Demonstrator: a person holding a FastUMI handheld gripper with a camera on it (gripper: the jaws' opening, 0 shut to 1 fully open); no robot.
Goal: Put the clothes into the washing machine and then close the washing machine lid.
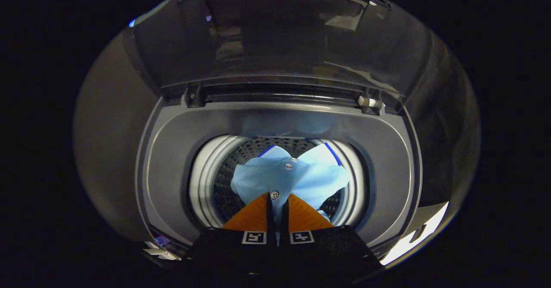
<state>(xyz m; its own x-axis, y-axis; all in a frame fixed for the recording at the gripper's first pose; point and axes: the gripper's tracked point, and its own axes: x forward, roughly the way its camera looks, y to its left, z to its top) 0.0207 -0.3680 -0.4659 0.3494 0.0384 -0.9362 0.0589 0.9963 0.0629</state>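
— Two fingers of the gripper (275, 196) pinch a light blue shirt (292, 177) tight, nearly touching.
— Where's it hanging?
— Over the drum (206, 180) of the washing machine (172, 150), collar and buttons showing.
— And the lid (280, 34)?
— Standing upright behind the opening.

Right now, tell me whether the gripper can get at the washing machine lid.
Probably not yet: the gripper is shut on the light blue shirt over the drum. The raised lid stands beyond it, with nothing between.
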